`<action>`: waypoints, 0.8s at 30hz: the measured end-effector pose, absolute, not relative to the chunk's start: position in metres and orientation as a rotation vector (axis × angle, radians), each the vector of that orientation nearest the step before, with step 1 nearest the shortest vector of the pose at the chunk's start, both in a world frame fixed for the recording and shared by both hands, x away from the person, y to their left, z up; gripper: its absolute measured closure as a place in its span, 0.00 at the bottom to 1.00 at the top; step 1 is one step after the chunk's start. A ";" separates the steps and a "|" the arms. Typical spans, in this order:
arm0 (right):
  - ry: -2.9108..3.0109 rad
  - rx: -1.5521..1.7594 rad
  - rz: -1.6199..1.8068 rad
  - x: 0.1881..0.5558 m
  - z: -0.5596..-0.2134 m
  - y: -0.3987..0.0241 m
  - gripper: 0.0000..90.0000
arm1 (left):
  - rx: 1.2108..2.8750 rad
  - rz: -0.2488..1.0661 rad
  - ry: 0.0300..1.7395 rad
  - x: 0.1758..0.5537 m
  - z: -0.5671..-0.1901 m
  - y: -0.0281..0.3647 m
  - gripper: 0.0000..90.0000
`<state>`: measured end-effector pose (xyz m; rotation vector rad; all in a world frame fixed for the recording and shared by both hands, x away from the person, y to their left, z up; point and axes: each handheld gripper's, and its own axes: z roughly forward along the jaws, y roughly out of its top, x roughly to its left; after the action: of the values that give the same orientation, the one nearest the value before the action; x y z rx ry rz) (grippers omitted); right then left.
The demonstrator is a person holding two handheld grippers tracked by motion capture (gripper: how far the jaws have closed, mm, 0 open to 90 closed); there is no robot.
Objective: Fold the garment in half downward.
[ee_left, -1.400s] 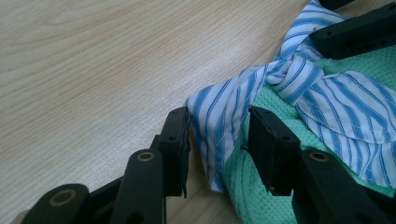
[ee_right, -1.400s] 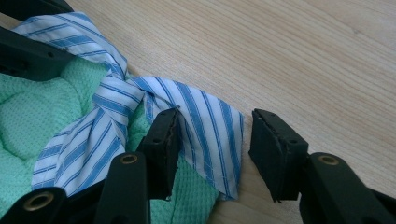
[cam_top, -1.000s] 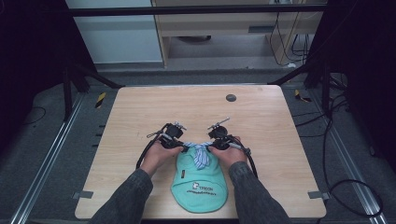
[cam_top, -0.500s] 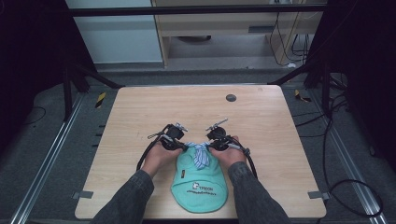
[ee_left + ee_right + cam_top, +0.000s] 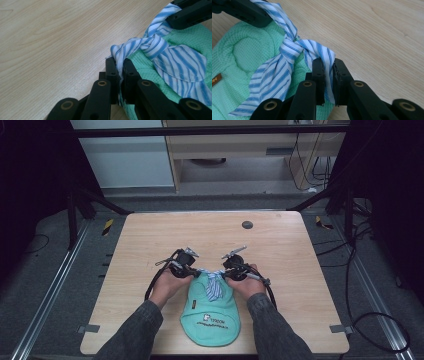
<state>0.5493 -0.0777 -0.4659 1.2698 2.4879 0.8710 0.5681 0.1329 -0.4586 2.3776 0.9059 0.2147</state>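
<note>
A mint-green knit garment [image 5: 210,320] lies flat near the table's front edge, with a blue-and-white striped cloth tie [image 5: 213,287] knotted at its far end. My left gripper [image 5: 196,271] is at the tie's left end and my right gripper [image 5: 223,271] at its right end. In the left gripper view the jaws [image 5: 119,62] have just been closing and pinch a fold of the striped tie [image 5: 175,65] over the green knit [image 5: 197,40]. In the right gripper view the jaws [image 5: 327,62] have also just been closing and clamp the tie's other end [image 5: 277,72].
The wooden table [image 5: 150,240] stretches bare beyond the garment, with a small dark round spot [image 5: 247,224] near its far edge. Black cables trail from both grippers. Metal frame bars and floor cables surround the table.
</note>
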 end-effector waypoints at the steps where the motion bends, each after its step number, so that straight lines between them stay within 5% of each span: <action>1: 2.487 1.271 0.870 0.549 -0.465 -0.078 0.91 | 2.377 0.217 0.899 0.568 -0.457 0.133 0.95; 24: 2.467 1.141 0.910 0.546 -0.437 -0.080 0.92 | 2.358 0.258 0.824 0.566 -0.428 0.140 0.95</action>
<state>0.5460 -0.0797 -0.4369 1.1411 2.4674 0.9101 0.5658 0.1396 -0.4281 2.3584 0.8235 0.2576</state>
